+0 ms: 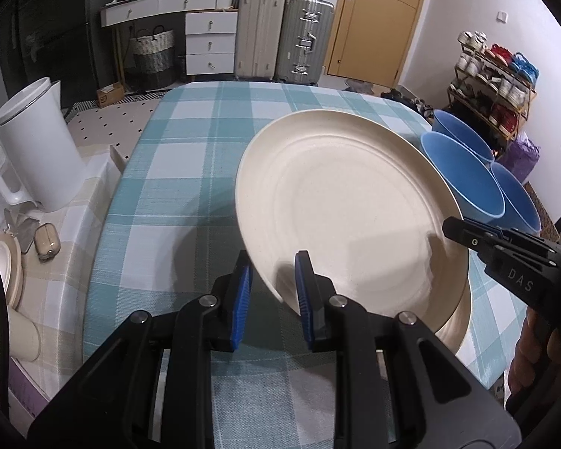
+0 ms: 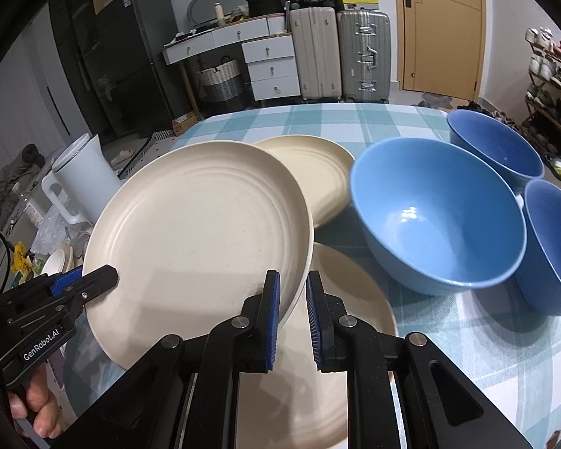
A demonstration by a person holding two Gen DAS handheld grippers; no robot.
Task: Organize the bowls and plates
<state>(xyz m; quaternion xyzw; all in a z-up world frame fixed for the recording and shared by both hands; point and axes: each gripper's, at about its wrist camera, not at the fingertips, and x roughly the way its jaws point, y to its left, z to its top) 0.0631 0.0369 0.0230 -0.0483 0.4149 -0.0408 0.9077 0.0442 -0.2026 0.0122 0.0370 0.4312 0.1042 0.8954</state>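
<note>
A cream plate [image 1: 348, 205] [image 2: 202, 232] is lifted and tilted above a second cream plate [image 2: 351, 299] [image 1: 456, 321] on the checked table. My left gripper [image 1: 273, 292] is shut on the lifted plate's left rim; it shows at the left of the right wrist view [image 2: 82, 284]. My right gripper [image 2: 293, 310] is shut on the plate's right rim; it also shows in the left wrist view [image 1: 463, 230]. A third cream plate [image 2: 318, 172] lies farther back. Three blue bowls [image 2: 437, 213] [image 2: 497, 142] [image 2: 557, 243] stand to the right.
The table has a teal checked cloth [image 1: 190, 172]. A white kettle [image 1: 37, 149] [image 2: 82, 179] and clutter stand on a side surface at left. Suitcases [image 1: 284, 37], drawers and a door are behind; a shoe rack [image 1: 497, 82] is at right.
</note>
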